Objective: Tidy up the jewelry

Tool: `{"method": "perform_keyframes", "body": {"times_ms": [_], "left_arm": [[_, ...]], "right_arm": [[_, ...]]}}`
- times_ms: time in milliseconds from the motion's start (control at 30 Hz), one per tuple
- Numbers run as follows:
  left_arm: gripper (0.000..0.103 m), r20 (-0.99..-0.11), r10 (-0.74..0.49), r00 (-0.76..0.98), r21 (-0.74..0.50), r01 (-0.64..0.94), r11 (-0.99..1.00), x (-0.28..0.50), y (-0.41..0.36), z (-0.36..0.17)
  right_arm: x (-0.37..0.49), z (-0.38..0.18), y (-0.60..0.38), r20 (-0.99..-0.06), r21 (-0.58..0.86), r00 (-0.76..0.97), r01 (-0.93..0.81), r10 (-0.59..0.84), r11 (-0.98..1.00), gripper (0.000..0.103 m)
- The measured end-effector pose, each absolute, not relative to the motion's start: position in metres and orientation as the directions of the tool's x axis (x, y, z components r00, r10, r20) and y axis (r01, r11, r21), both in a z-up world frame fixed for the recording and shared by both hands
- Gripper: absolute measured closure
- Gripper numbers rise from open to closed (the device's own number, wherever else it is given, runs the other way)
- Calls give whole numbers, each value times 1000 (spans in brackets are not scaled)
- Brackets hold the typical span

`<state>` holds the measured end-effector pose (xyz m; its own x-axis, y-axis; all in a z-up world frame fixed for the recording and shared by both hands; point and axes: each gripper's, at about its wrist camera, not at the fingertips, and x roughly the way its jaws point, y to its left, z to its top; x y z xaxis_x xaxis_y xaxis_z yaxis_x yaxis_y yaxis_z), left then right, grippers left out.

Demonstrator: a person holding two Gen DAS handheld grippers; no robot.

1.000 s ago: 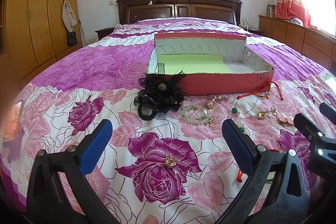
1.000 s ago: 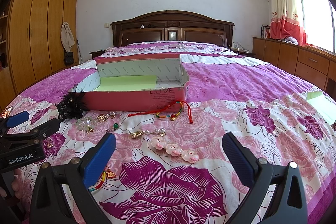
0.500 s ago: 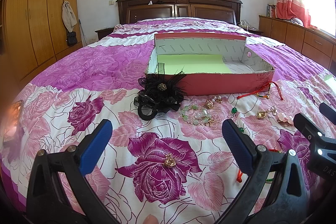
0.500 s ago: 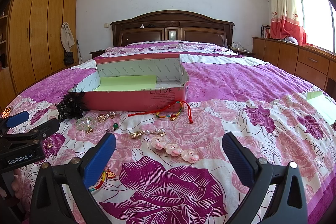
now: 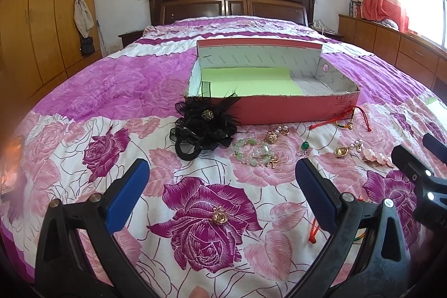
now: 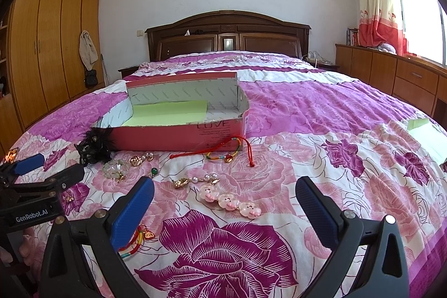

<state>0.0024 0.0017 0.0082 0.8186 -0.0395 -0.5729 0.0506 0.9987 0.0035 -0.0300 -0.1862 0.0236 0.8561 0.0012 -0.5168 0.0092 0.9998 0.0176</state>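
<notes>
Both tongs, left (image 5: pixel 219 186) and right (image 6: pixel 223 200), gaping wide and empty over the rose-printed bedspread (image 6: pixel 321 158); small gold brooch (image 5: pixel 220 215) between the left fingers, likely light, hard, slippery, best pinched across its body

"LOVE" on box (image 6: pixel 178 134); "GenRobot.AI" on tongs (image 6: pixel 42 180)

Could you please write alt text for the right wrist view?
The open right gripper hovers empty over a floral bedspread, pointing at a pink hair clip, with more jewelry scattered before an open red box.
</notes>
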Motion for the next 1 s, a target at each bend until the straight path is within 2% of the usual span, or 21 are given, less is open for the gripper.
{"method": "perform_keyframes", "body": {"times_ms": [600, 1000], "left_arm": [[6, -679, -82, 730, -54, 62, 997, 67, 18, 17], [9, -767, -73, 637, -49, 56, 997, 118, 31, -14]], "right_arm": [[-8, 30, -202, -595, 93, 803, 28, 33, 995, 0], [2, 22, -209, -625, 122, 779, 34, 50, 992, 0]]}}
